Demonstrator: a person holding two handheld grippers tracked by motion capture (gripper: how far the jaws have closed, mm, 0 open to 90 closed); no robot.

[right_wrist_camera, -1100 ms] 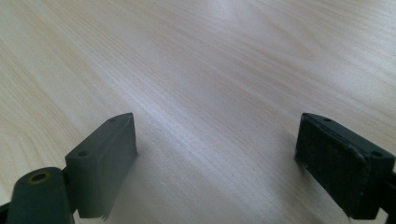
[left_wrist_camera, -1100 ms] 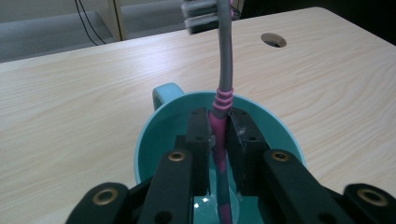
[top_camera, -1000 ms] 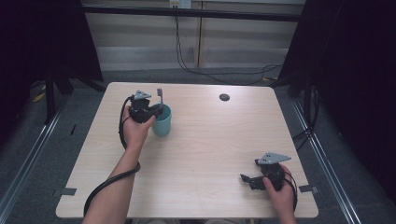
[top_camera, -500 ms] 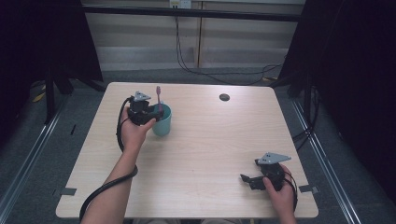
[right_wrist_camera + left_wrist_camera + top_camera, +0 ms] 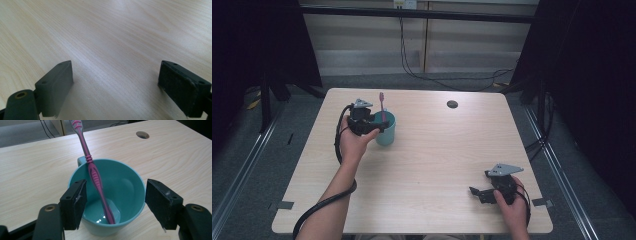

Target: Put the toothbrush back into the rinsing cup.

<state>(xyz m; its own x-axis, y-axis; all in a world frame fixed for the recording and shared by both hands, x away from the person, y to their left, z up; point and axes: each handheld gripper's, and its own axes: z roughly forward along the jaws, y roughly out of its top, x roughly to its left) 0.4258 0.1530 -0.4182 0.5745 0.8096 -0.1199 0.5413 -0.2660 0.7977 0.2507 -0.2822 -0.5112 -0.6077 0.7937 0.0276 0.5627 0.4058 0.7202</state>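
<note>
A teal cup [image 5: 386,132] stands on the table's far left part. In it a pink toothbrush [image 5: 382,105] leans against the rim, head up. My left gripper [image 5: 379,125] is at the cup's left, just above its mouth. Seen from the left gripper view, its jaws have just been opening, and the left gripper [image 5: 115,195] stands open. The toothbrush [image 5: 96,173] sits between the pads, free of both, with its lower end on the bottom of the cup [image 5: 125,180]. My right gripper [image 5: 477,192] rests open near the front right edge, with bare wood between the right gripper [image 5: 115,82] jaws.
A round cable hole [image 5: 452,104] lies in the light wood table [image 5: 437,150] at the far middle, also in the left gripper view as the hole [image 5: 142,134]. Cables trail from both grippers toward the front edge. Dark curtains flank the table.
The toothbrush stays standing in the cup and the left hand has barely shifted beside it. The right gripper has not moved.
</note>
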